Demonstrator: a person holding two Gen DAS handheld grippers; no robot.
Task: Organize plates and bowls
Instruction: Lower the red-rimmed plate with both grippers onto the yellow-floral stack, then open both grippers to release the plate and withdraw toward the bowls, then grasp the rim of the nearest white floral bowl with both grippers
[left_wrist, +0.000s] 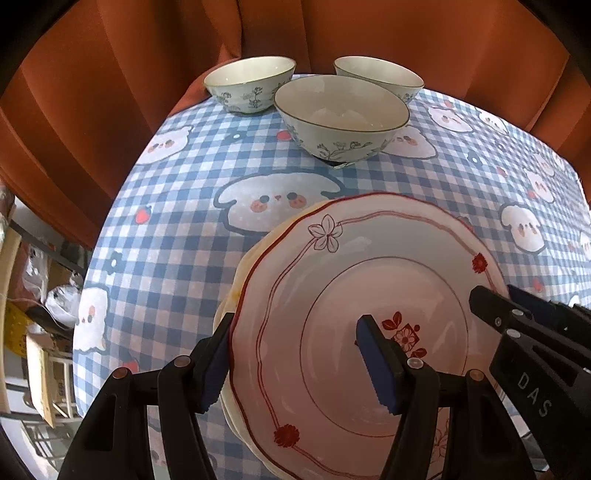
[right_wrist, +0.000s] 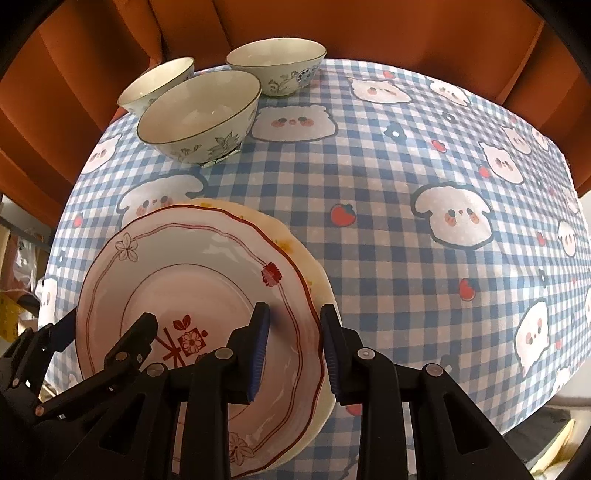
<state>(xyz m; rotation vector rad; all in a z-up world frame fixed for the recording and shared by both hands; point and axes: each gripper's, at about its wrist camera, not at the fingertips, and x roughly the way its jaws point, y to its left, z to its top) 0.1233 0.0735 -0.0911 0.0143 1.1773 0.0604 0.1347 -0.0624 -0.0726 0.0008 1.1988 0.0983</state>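
Both grippers (left_wrist: 295, 369) (right_wrist: 295, 350) apart astride the stacked plates' (left_wrist: 351, 277) rims, three bowls (left_wrist: 341, 118) beyond.

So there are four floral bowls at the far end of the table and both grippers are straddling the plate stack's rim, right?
Not quite: the left wrist view shows three floral bowls, not four. The left gripper and right gripper each straddle the rim of the plate stack.

Bench (left_wrist: 177, 236) under blue-white checked cloth with cartoon animals and strawberries. Rust-orange curtain (left_wrist: 110, 92) hangs in folds directly behind the bench. Left of the bench, below its edge: cluttered shelving (left_wrist: 40, 332), possibly boxes and bags. Soft daylight.
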